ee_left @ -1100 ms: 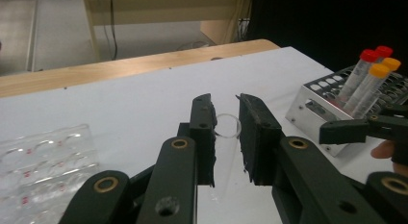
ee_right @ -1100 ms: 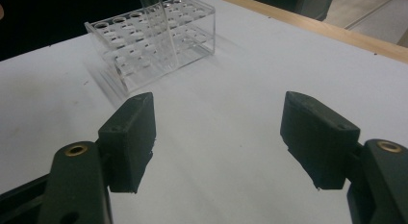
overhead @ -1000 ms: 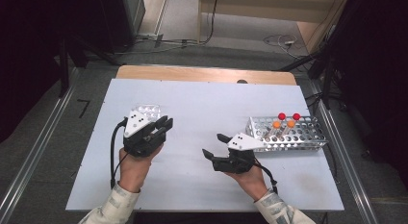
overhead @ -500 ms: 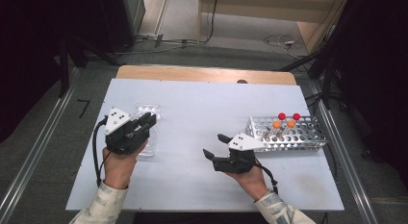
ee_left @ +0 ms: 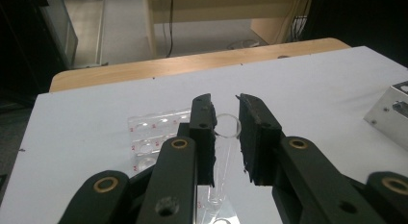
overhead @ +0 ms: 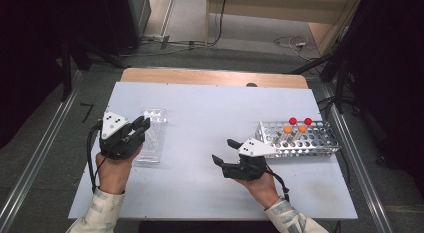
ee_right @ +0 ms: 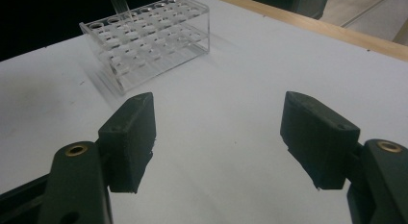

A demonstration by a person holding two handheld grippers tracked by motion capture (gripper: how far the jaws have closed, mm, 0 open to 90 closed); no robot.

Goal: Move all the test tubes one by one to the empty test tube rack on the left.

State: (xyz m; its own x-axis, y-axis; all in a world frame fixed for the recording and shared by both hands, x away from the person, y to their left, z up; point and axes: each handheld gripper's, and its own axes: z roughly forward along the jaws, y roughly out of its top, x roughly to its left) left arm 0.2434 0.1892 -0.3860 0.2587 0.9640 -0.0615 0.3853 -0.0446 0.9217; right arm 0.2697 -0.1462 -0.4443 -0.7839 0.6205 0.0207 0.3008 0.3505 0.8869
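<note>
Keep the left hand-held gripper [ee_left: 226, 132] closed on the clear test tube [ee_left: 222, 152] above the clear rack [overhead: 151, 135] (right hand-held gripper [overhead: 224, 150] idle, wide open, empty), lowering plumb into one well.

hand-held gripper [ee_right: 219, 137] jaws wide apart; clear rack [ee_right: 146, 39] beyond.

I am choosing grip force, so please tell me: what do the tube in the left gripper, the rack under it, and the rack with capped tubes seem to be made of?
The tube looks like clear glass or plastic: see-through, with a glossy rim. The rack below it seems clear acrylic, with transparent, shiny plates. The rack with capped tubes looks like bare metal, probably aluminium: silvery, matte, perforated sheet.
</note>
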